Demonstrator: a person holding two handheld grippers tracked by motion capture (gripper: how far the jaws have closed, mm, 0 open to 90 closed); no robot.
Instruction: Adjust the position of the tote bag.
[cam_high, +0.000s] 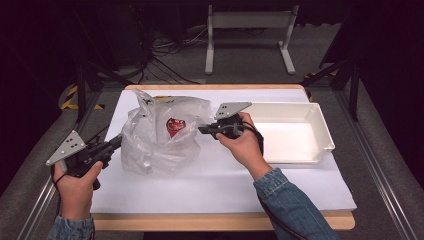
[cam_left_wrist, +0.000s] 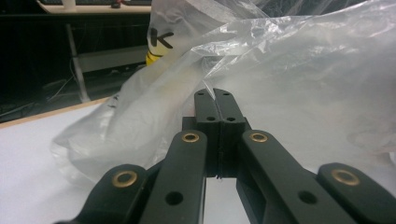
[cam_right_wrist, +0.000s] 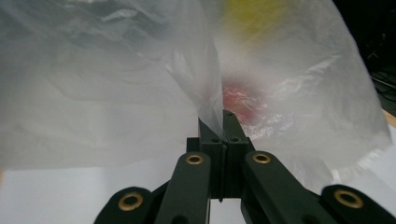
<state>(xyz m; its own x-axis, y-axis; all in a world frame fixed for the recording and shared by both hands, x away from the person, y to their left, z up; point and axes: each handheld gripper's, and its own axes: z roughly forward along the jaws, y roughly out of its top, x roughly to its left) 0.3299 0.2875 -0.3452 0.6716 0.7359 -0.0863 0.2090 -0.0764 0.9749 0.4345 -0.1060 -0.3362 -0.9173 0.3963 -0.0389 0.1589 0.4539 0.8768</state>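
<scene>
Near edge: two denim-sleeved forearms enter over the white table sheet (cam_high: 210, 185). The left gripper (cam_high: 118, 141) is held low and level at the left flank of the clear plastic bag (cam_high: 160, 135), jaws closed, film at their tips (cam_left_wrist: 215, 95). The right gripper (cam_high: 202, 130) points leftward, wrist raised, jaws closed on a fold of bag film (cam_right_wrist: 212, 116). Inside the bag lies a red item (cam_high: 175, 126). Right of the bag stands a white tray (cam_high: 320, 130). Beyond the table: a white frame (cam_high: 250, 35) and cables (cam_high: 165, 50).
</scene>
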